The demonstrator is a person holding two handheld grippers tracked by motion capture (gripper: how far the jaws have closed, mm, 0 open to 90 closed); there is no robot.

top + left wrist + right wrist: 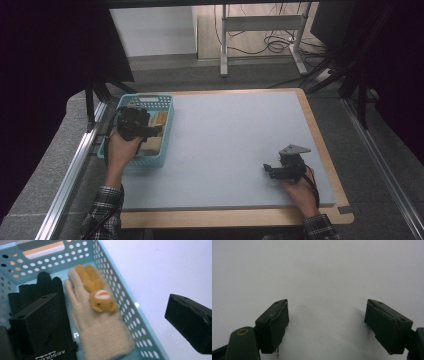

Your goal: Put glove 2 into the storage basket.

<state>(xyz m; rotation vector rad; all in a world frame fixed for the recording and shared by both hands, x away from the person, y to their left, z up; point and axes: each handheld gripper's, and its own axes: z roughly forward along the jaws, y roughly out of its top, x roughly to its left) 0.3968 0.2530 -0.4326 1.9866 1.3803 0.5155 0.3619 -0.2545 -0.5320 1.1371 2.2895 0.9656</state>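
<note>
Table (pixel 320 150): wooden board with a pale grey mat (pixel 235 150) covering nearly all of it; a strip of bare wood shows along the near and right edges.

Basket (pixel 167 120): light blue perforated plastic, standing at the far left corner of the mat, its long side along the left edge; in the left gripper view its right wall (pixel 125 302) runs between the two jaws.

Left gripper (pixel 145 131): held in the left hand (pixel 120 150) above the basket, pointing down into it; jaws spread wide with nothing clamped; one jaw hangs over the gloves inside, the other outside the right wall, over the mat.

Right gripper (pixel 267 169): held in the right hand (pixel 300 192) near the near right corner of the mat, low over it and pointing left; jaws wide apart, bare mat between them.

Cream glove (pixel 97 322): knitted, lying flat inside the basket against its right wall, fingers toward the far end; a small orange plush rabbit (pixel 98 293) sits on its back.

Black glove (pixel 35 292): inside the basket, just left of the cream glove and touching it; partly covered by the near jaw; white lettering at its cuff.
</note>
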